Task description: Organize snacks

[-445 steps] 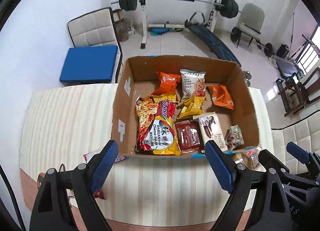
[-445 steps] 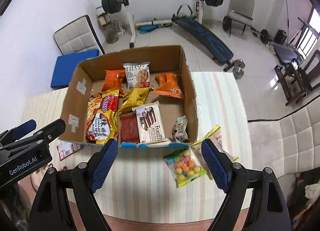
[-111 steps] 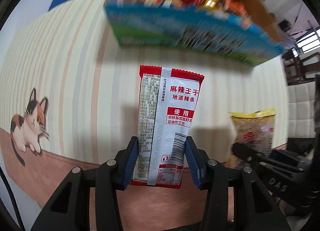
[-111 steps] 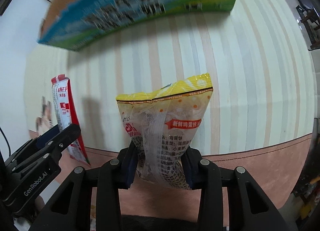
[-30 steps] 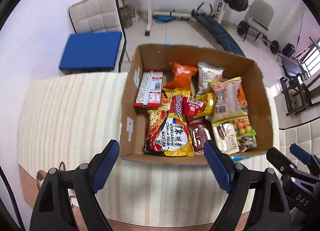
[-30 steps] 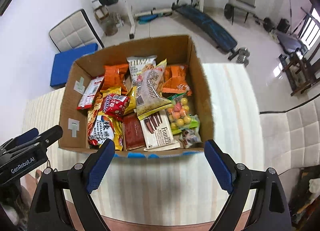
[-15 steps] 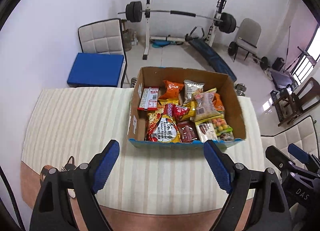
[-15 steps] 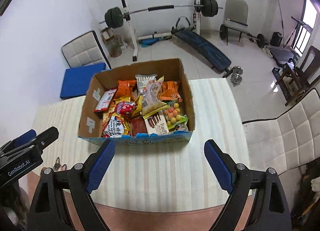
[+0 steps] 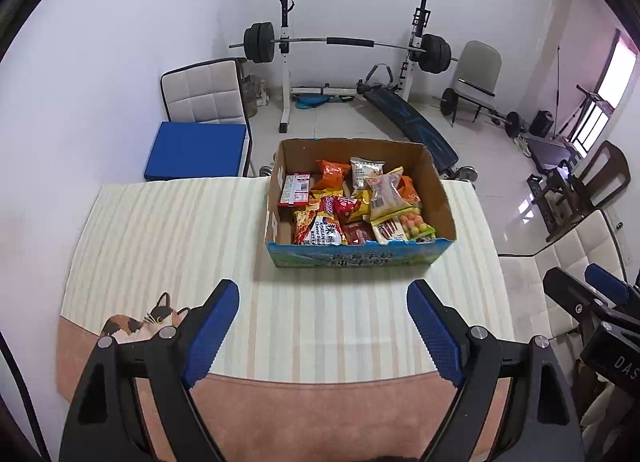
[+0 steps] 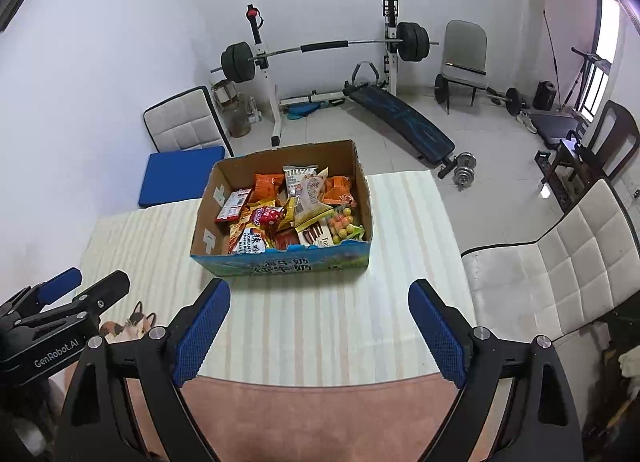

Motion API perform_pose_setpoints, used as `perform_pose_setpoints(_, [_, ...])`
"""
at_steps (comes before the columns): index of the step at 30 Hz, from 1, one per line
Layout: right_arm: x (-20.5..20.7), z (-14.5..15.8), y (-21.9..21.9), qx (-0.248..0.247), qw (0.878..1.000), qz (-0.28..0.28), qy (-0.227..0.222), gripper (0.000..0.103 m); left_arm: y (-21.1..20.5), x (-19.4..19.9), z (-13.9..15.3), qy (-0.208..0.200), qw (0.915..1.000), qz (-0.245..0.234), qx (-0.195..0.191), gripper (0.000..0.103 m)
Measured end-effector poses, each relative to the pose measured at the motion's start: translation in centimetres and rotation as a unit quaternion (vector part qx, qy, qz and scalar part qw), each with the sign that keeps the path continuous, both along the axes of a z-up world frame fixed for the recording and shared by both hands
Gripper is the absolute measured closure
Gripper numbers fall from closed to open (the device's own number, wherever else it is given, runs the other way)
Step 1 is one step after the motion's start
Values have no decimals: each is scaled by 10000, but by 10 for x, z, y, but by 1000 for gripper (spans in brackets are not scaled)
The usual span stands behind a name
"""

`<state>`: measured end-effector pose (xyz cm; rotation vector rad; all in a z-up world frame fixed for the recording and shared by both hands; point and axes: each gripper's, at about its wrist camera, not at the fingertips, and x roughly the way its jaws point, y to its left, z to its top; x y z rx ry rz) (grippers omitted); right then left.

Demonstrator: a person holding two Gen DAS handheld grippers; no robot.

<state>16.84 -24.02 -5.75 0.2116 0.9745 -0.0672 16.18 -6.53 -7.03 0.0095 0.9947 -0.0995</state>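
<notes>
The left gripper (image 9: 322, 326) hangs above the near table edge with its jaws spread wide and nothing between them; its blue fingertip pads (image 9: 209, 334) have a fine dimpled mesh texture on matte black arms. The right gripper (image 10: 319, 332) is likewise spread wide with nothing in it. Well beyond both stands the corrugated cardboard box (image 9: 357, 255), rectangular, open-topped, its front wall printed blue and green. Inside, glossy crinkled snack packets are heaped: a noodle pack (image 9: 318, 231) at the near left, a flat red-and-white sachet (image 9: 295, 188) against the left wall, a clear bag of round coloured candies (image 9: 412, 223) at the near right. The box rests on a cream striped tablecloth (image 9: 168, 230) with a printed calico cat (image 9: 140, 322)
</notes>
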Motion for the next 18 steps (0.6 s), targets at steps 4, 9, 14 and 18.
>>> perform_pose_setpoints(4, [-20, 19, 4, -43, 9999, 52, -95, 10, -1, -12, 9, -37, 10000, -8, -20, 17])
perform_pose_setpoints(9, [-36, 34, 11, -104, 9997, 124, -204, 10, -2, -26, 18, -103, 9999, -3, -70, 17])
perform_pose_setpoints(14, [-39, 34, 14, -67, 9997, 195, -161, 7, -3, -27, 23, -240, 9997, 33, -59, 17])
perform_pose_setpoints(18, [-36, 33, 13, -72, 9996, 176, -220, 4, -2, -22, 19, -293, 9995, 81, -92, 5])
